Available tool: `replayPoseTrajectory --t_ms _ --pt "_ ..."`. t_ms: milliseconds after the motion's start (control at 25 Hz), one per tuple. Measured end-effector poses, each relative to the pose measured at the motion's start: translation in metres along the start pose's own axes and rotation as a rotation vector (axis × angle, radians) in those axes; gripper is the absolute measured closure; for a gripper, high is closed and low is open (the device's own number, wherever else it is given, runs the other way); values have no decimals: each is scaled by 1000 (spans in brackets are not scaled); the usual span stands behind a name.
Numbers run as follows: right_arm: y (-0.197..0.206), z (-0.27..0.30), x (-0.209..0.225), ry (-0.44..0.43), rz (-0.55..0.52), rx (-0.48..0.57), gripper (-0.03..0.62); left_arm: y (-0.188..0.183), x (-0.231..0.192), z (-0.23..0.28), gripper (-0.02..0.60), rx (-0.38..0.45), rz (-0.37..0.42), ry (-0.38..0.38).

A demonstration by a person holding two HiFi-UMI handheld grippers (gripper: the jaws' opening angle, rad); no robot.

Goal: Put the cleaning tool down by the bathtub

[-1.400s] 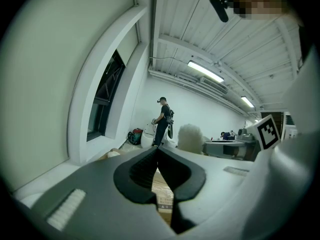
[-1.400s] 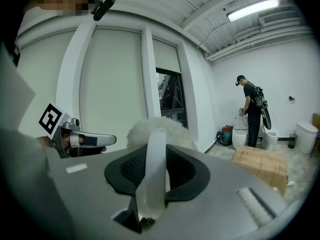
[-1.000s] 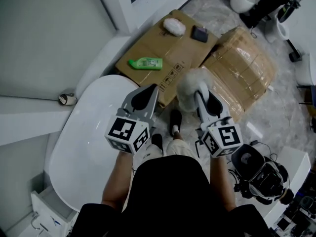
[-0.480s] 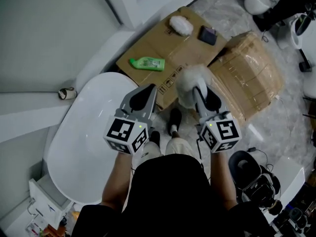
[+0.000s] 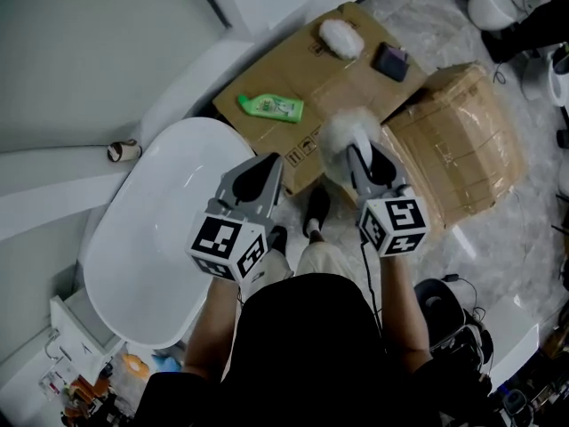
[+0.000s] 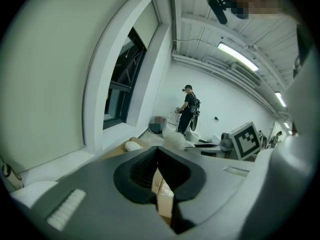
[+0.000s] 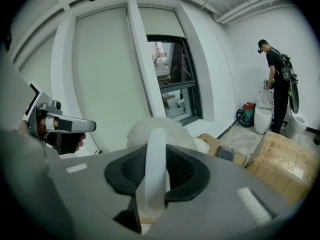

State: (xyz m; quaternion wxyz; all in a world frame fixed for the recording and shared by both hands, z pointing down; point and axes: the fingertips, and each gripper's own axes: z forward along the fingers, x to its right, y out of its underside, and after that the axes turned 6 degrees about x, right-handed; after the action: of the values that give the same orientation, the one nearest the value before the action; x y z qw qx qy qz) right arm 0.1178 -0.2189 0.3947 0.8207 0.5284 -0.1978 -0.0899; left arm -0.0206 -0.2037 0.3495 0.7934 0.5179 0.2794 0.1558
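Cleaning tool (image 5: 348, 136) — fluffy white head, pale handle — is pinched by the handle in the right gripper (image 5: 364, 160), just off the bathtub (image 5: 151, 238) end above the cardboard (image 5: 293, 69), head forward, apparently ready for lowering. Left gripper (image 5: 258, 181) hangs at the bathtub rim, jaws pressed together and empty — not needed for this one-handed placement.

floor (image 5: 440, 20): grey stone tiles | on it: white bathtub (image 5: 151, 247) at the left, flat cardboard sheet (image 5: 293, 87) just beside the tub, big taped box (image 5: 462, 149) touching the sheet's right side, a person's black shoes (image 5: 316, 210) by the sheet's near edge | on the sheet: green bottle (image 5: 271, 107), white fluffy pad (image 5: 341, 36), small dark thing (image 5: 391, 61), all apart
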Motion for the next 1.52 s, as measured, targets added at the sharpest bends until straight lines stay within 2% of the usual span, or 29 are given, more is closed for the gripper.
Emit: replayPoseTrajectory --t_ms 520,800,1240,1520 --pt "42 49 25 -55 -32 -112 494 21 -13 22 584 -32 -10 -88" --pt "68 74 37 -48 -29 -156 494 36 -16 29 583 -54 -26 -95" --pt "118 109 48 -26 62 -225 494 58 -24 44 583 -91 -52 -88" --pt "146 134 57 -6 64 -276 494 73 -36 52 584 -107 -78 -94"
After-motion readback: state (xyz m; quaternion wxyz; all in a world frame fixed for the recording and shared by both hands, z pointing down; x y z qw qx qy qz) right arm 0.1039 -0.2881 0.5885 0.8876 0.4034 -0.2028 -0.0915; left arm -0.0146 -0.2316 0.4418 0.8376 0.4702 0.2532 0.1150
